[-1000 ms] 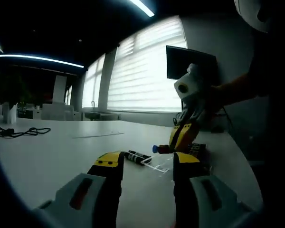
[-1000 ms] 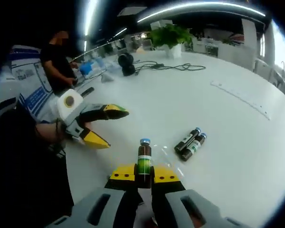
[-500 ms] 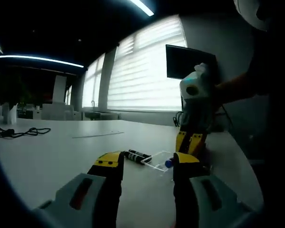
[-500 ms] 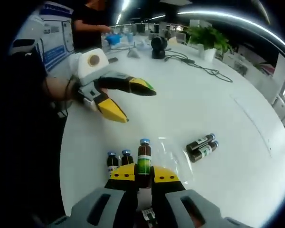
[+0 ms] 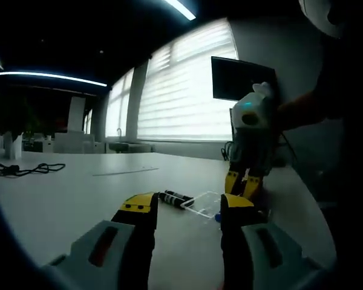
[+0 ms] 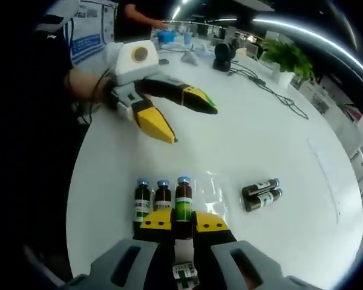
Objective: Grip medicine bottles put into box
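Right claw [image 6: 183,225] clenched on a brown glass medicine bottle with blue cap and green label [image 6: 183,202], held upright over the clear plastic box [image 6: 221,190] beside two standing brown bottles [image 6: 151,199], lined up to extend that row. Left claw [image 6: 172,118] hovers released, out of the way. Two more bottles [image 6: 261,194] lie on the white desk [image 6: 242,133], well in from its edges.

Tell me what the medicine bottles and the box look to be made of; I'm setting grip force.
The medicine bottles look like dark amber glass, glossy, with blue caps and paper-like labels; plastic can't be ruled out. The box looks like clear rigid plastic or acrylic: the white table shows through its walls and only its edges catch light.
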